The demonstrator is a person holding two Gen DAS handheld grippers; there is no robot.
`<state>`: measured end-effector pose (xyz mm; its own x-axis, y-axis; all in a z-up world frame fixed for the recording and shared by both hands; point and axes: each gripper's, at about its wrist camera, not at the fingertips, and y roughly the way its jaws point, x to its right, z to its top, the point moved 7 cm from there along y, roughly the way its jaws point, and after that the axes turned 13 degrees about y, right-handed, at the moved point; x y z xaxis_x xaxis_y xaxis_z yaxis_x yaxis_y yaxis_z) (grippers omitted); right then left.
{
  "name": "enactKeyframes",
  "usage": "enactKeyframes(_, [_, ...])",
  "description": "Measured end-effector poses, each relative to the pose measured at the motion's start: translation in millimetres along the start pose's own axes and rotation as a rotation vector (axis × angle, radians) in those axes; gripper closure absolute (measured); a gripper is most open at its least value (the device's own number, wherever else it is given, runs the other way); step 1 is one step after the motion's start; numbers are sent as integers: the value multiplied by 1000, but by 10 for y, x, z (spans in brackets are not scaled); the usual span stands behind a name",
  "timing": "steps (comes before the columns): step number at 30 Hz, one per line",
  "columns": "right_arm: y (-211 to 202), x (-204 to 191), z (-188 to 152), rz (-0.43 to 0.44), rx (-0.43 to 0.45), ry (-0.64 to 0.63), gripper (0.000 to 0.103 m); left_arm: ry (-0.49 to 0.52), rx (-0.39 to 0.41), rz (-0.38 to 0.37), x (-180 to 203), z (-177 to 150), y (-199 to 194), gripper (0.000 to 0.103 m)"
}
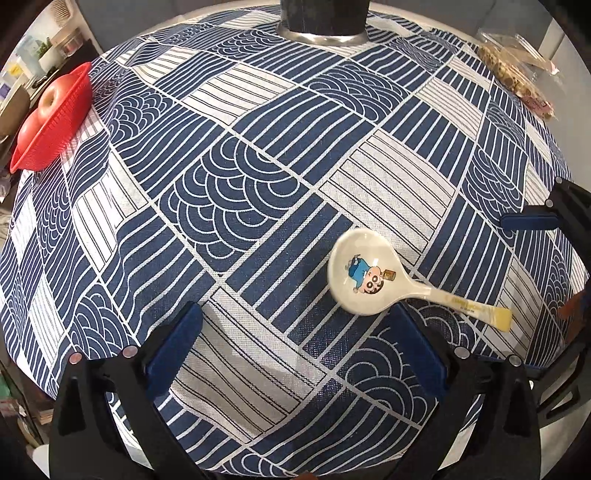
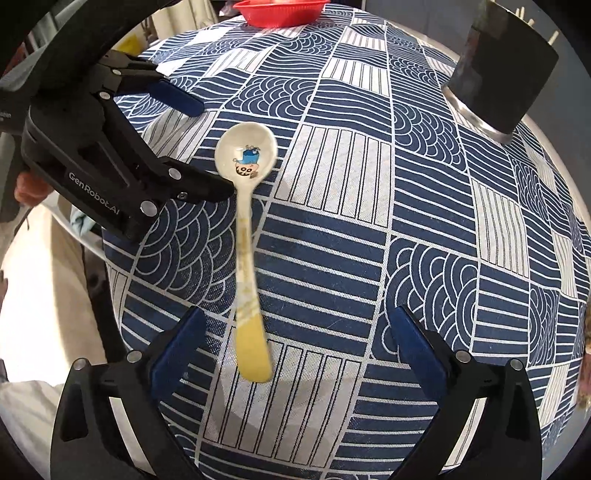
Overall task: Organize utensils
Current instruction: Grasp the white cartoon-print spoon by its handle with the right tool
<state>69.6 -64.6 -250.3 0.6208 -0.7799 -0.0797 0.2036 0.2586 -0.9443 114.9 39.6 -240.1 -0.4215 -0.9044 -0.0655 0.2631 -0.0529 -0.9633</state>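
Note:
A white ceramic soup spoon (image 1: 373, 275) with a cartoon print and a yellowish handle end lies flat on the blue and white patterned tablecloth (image 1: 258, 147). My left gripper (image 1: 295, 321) is open, its right finger just beside the spoon's bowl. In the right wrist view the spoon (image 2: 245, 229) lies lengthwise with its handle end between my open right gripper's (image 2: 295, 325) fingers, nearer the left one. The left gripper (image 2: 207, 147) shows there too, open, straddling the spoon's bowl. A dark cylindrical utensil holder (image 1: 323, 18) stands at the far table edge, also in the right wrist view (image 2: 502, 74).
A red plastic basket (image 1: 55, 118) holding an apple sits at the left table edge, also seen at the top of the right wrist view (image 2: 280, 11). Clear packets of snacks (image 1: 517, 70) lie at the far right. The person's clothing shows left of the table.

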Motion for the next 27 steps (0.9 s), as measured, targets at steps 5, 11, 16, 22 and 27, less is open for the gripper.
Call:
enactKeyframes(5, [-32,33,-8,-13,-22,24,6,-15,6,6,5,-72,-20,4])
enactKeyframes(11, [-31,68,11,-29,-3,44,9,12,59,-33,85,-141,-119,6])
enactKeyframes(16, [-64,195,33,-42,22,86,16,52,141,-105,123,-42,-327,6])
enactKeyframes(22, [-116,123,62,-37,47,77,34,105,93,-118,97,74,-282,31])
enactKeyframes(27, [-135,7,129,-52,80,25,54,126,40,-166,165,98,-165,80])
